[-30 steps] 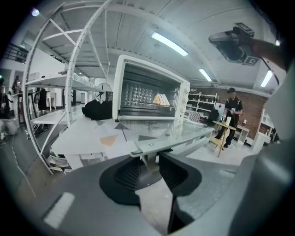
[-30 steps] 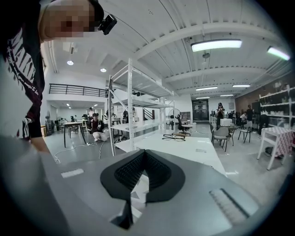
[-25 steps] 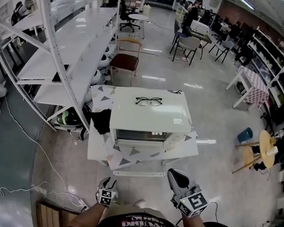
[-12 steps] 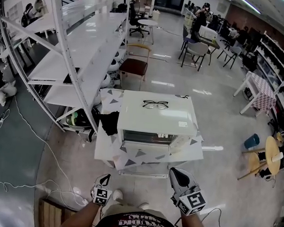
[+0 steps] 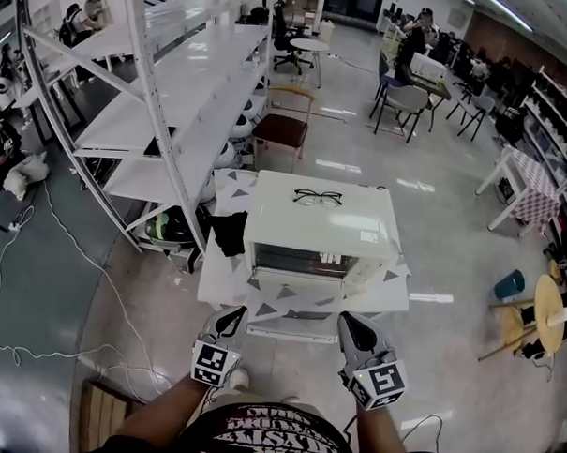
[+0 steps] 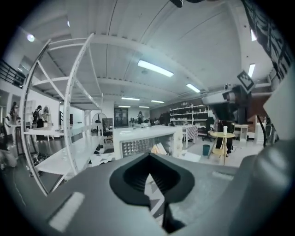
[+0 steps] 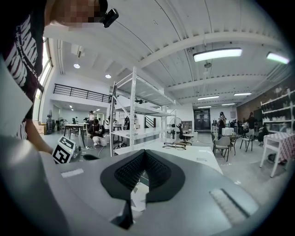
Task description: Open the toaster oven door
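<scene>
Both tongs are clenched with nothing between them: in the left gripper view the left tongs (image 6: 148, 156) show their pads meeting at the tip, and the right gripper view shows the same for the right tongs (image 7: 145, 153). From the head view I see them held low in front of me, side by side, short of the table (image 5: 226, 286) and touching nothing. The toaster oven (image 5: 319, 227) sits on that table straight ahead of the tongs, with its front turned toward me and a pair of glasses (image 5: 318, 198) lying on its flat top. Its door (image 5: 301, 261) looks closed, a dark strip whose long axis runs left to right across my line of approach. I cannot make out a handle clearly from here. The left tongs line up with the oven's left edge, while the right tongs point at a spot just right of the door's middle, so I judge the right hand better placed to reach it. As I read it, the move ahead is a reach forward over the table edge, with the jaws let apart first to take the door's upper edge.
</scene>
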`<state>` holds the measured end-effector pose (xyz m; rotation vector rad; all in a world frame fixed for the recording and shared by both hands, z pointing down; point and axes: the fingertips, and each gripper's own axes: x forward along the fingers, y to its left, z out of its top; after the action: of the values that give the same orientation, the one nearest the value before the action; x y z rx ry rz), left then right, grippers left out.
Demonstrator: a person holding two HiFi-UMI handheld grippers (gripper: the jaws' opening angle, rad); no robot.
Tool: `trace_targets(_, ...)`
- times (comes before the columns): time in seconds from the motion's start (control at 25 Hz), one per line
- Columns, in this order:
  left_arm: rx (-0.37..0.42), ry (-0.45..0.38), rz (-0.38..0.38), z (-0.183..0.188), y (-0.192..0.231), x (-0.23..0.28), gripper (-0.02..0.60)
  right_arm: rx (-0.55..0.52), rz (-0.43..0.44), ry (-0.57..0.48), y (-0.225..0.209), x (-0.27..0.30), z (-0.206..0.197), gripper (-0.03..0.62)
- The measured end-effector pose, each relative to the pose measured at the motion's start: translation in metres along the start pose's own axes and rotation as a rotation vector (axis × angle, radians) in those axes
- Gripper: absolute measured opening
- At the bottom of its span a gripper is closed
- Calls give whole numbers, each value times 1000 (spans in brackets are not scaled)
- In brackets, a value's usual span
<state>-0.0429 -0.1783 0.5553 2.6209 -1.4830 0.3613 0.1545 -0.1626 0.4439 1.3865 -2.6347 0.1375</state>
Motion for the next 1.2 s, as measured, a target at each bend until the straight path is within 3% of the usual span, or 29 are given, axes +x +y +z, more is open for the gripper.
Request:
trace_targets(0.28,-23,-89,0,81,-5,-12,0,0,-19,-32,-5,-12,11,26)
trace_targets(0.48,14,-130,-18,123,-14,-17,0,-11,-14,-53,-4,-17,22,26)
trace_targets(1.2,64,-203,-70,198,-36,-34,2,-57,36,-113,11,-20,77,26)
